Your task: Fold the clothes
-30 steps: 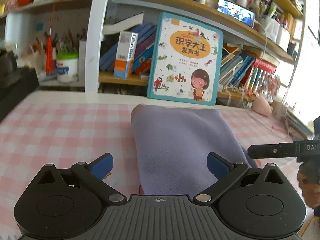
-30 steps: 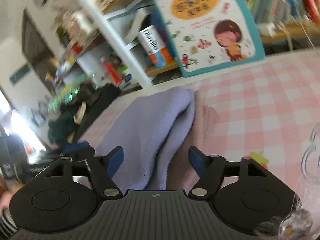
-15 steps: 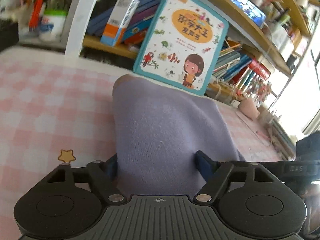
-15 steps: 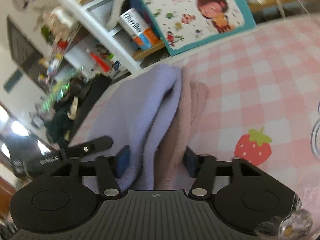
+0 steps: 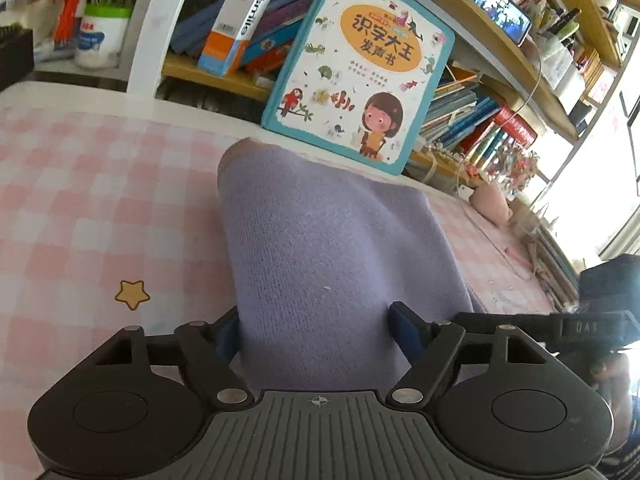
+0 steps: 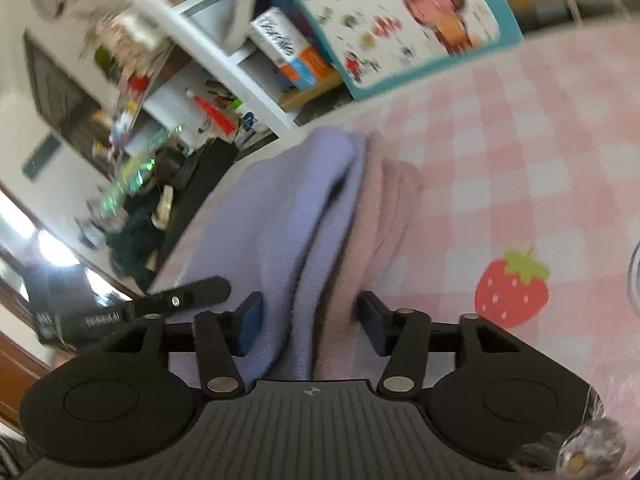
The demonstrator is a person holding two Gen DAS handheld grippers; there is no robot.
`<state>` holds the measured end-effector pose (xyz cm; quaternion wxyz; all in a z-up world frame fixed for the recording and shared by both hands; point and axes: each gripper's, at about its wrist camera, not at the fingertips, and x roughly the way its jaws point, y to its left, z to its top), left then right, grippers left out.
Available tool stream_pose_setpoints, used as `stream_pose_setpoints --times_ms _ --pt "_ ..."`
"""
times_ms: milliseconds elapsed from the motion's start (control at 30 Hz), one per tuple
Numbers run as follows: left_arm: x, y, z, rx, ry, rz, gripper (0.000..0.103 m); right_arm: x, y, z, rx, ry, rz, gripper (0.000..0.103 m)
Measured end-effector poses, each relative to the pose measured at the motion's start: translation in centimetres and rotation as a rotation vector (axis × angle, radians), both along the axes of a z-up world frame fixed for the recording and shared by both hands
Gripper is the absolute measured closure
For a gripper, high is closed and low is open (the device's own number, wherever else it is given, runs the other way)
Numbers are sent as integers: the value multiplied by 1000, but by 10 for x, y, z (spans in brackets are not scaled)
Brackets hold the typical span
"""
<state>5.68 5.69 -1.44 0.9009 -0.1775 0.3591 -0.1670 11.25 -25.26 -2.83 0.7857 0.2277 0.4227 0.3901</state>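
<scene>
1. Now, in the left wrist view, the left gripper (image 5: 318,334) is straddling the near end of a folded lavender knit garment (image 5: 320,240). Its 2 blue pads (image 5: 404,332) are sitting against the cloth's 2 sides, bunching it slightly, after the jaws have just been opening a little.
2. Still in that view, the garment is lying on a pink-and-white checked tablecloth (image 5: 80,200) with a yellow star (image 5: 132,294) printed to its left. A children's picture book (image 5: 360,64) is leaning against a bookshelf (image 5: 500,48) beyond the cloth's far end.
3. At the right edge, a black finger of the right gripper (image 5: 580,324) is reaching in beside the garment.
4. Next, in the right wrist view, which is somewhat blurred, the right gripper (image 6: 310,322) is clasping the side edge of the same garment (image 6: 280,216), where lavender layers are stacked over a dusty-pink layer (image 6: 384,200). The jaws have just been opening slightly, yet both pads are touching the bundled folds.
5. A strawberry print (image 6: 512,292) is showing on the tablecloth (image 6: 540,140) to the right, and the left gripper (image 6: 160,304) is poking in from the left, its finger lying over the cloth.
</scene>
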Motion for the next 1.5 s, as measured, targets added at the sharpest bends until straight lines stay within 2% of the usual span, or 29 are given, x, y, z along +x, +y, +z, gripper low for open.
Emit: stream_pose_setpoints --times_ms 100,200,267,367,500,600,700,967,1267,1500 --pt "1 -3 -3 -9 -17 4 22 8 -5 -5 68 54 -8 48" --pt "0 -10 -2 20 -36 14 22 8 -2 -3 58 32 -6 51" --pt "-4 -15 1 47 -51 15 26 4 3 -1 22 -7 5 62" --pt "-11 -21 7 89 -79 15 33 -4 8 5 -22 -85 29 71" --pt "-21 -32 15 149 -136 6 36 -27 16 21 -122 -280 62 73" --pt "-23 -36 21 178 -176 2 37 -38 21 28 -168 -393 60 74" --pt "-19 -39 28 171 -204 -2 37 -39 18 31 -165 -441 39 74" --pt "3 -51 35 196 -224 -32 37 -29 11 35 -170 -476 -12 74" --pt "46 -39 36 181 -229 -46 37 12 20 42 -173 -469 -25 74" --pt "84 -22 24 107 -204 -20 37 49 33 43 -194 -466 -34 74"
